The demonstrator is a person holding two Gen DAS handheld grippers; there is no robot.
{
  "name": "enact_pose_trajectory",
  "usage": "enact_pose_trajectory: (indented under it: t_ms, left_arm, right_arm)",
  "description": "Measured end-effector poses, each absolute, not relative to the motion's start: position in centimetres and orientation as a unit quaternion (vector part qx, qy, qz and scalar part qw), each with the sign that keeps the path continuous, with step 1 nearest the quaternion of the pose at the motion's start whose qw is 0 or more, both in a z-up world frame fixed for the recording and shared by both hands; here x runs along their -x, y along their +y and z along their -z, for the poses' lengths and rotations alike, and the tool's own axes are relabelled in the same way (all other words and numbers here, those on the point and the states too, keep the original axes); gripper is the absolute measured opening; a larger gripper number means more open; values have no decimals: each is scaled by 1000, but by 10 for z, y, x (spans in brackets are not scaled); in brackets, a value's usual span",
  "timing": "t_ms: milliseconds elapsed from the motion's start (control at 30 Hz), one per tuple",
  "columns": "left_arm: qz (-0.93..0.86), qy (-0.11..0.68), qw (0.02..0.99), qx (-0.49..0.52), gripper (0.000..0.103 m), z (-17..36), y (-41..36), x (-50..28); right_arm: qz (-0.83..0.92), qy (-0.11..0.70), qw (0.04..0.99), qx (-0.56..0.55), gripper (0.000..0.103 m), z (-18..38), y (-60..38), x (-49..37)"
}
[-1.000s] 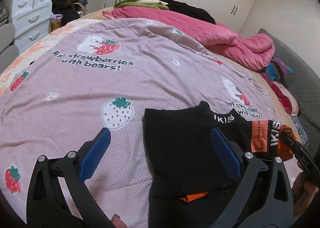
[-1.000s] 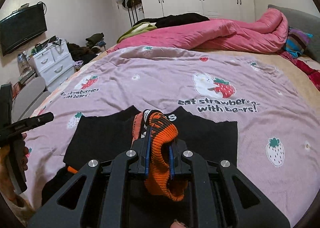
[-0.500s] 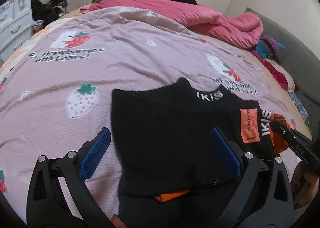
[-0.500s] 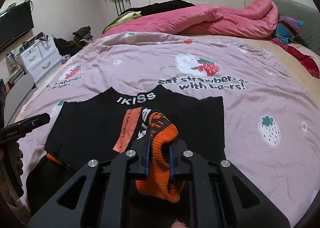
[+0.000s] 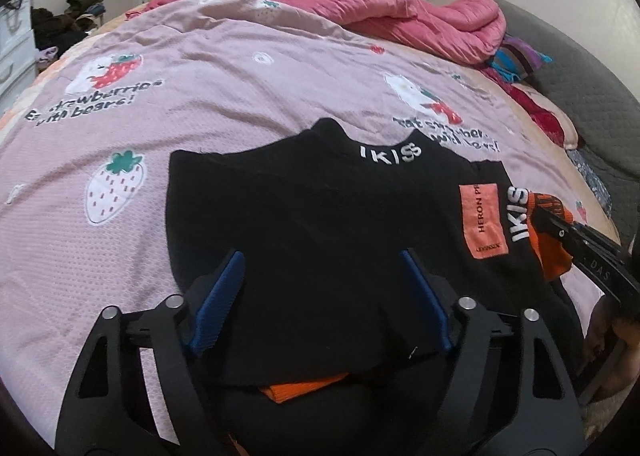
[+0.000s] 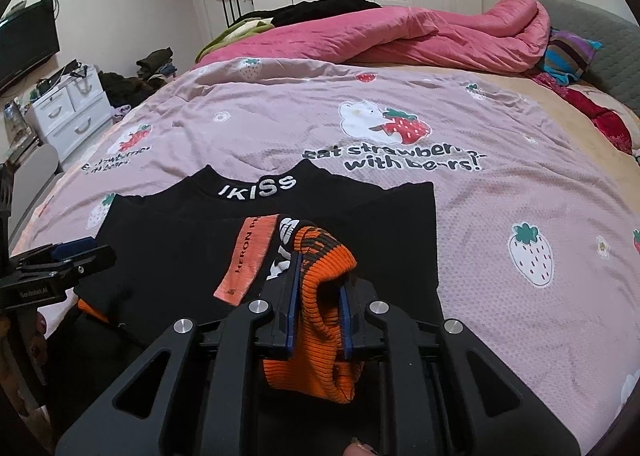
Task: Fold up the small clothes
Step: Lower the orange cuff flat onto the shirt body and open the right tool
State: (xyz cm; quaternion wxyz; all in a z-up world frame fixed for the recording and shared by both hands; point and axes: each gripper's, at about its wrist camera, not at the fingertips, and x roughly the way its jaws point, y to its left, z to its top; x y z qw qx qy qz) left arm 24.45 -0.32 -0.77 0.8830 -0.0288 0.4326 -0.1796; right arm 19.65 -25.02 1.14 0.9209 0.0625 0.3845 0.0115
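Right gripper (image 6: 319,290) pinching black sweater's (image 5: 320,224) orange cuff (image 6: 320,276); left gripper (image 5: 320,288) straddling sweater's hem, jaws just narrowing, not yet pressing.

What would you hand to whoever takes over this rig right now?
Right gripper: shut on the orange cuff of the sleeve, which is folded across the sweater's front.
Left gripper: open, jaws just been closing, above the black sweater, not gripping.
Sweater lies flat on the pink bedspread, collar away from the grippers.
Done: the sleeve brought in.
Left: release the cuff, probably fold the body up.
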Motion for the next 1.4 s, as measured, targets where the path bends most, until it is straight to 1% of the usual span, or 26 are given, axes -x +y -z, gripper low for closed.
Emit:
enact_pose_trajectory:
  t_ms: [133, 267, 467, 533, 600, 700, 800, 900, 1000, 1167, 1233, 1400]
  left_arm:
    - [183, 440, 879, 25, 69, 12, -6, -244]
    - [183, 443, 877, 23, 69, 14, -8, -244]
    - [188, 446, 875, 25, 69, 13, -10, -244]
    - [189, 448, 874, 24, 69, 14, -10, -244]
    - [188, 449, 873, 22, 69, 16, -11, -243]
    - [186, 453, 872, 19, 69, 18, -12, -242]
    - [182, 456, 871, 14, 69, 21, -14, -241]
    - [181, 460, 869, 9, 69, 23, -14, -240]
    - [179, 464, 867, 12, 69, 26, -10, -239]
    - [179, 469, 865, 6, 69, 28, -9, -238]
    - [177, 469, 865, 6, 69, 29, -10, -237]
    - [176, 471, 864, -4, 69, 31, -13, -236]
  right_arm:
    - [-7, 388, 919, -64, 18, -9, -252, -195]
    - [9, 389, 918, -71, 23, -7, -257, -193]
    - [24, 378, 921, -88, 23, -17, -266, -186]
    - [23, 372, 924, -87, 26, -21, -263, -184]
    - [16, 370, 925, -86, 33, -24, -260, -182]
    - [3, 371, 925, -81, 38, -27, -252, -182]
    - [-13, 376, 923, -75, 43, -27, -242, -184]
    - [-32, 383, 921, -69, 44, -25, -230, -186]
    - [-57, 393, 914, -77, 48, -19, -219, -191]
    - [-74, 433, 896, -56, 50, 7, -204, -204]
    - [-68, 461, 883, -49, 55, 23, -203, -207]
    - [-69, 461, 884, -48, 56, 37, -206, -201]
